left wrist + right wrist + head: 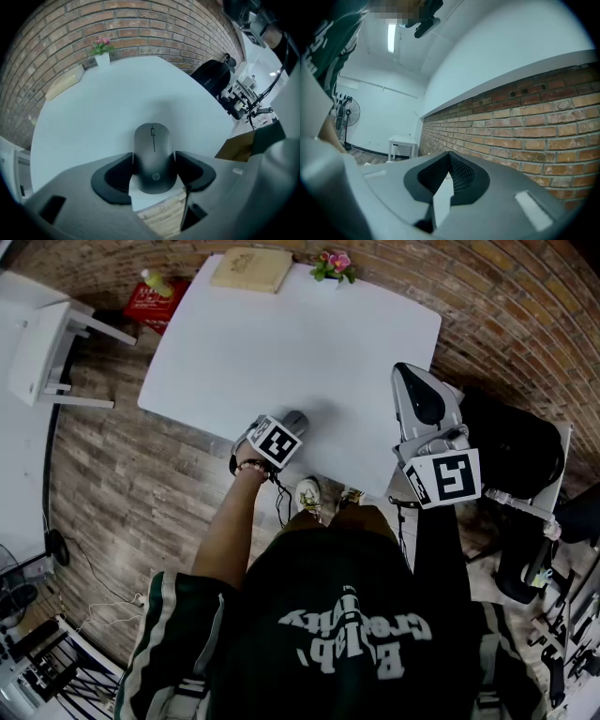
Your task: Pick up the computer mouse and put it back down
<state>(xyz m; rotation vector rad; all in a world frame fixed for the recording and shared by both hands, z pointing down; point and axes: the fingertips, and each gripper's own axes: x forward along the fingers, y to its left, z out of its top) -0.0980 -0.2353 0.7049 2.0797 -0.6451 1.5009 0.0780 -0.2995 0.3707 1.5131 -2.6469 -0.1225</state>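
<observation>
A white bench (281,343) is seen from above. The computer mouse (296,417) is lying flat on it, close to the near edge, in front of the person. The left tongs (289,426) are pointed steeply down at the mouse. In the left gripper view the dark pads (117,176) of the left tongs are spread wide, and the mouse is held between them. One pad is pressed on each side of it, and no gap can be seen. The mouse's wheel end is pointed away, toward the far side of the bench.

The right tongs (412,381) are held up off to the right, well apart from the mouse. They are closed tight and nothing is held in them. A brick wall (534,126) is seen past them.

At the far edge of the bench, a pot of pink flowers (333,265) and a flat wooden board (251,270) are set near each other.
</observation>
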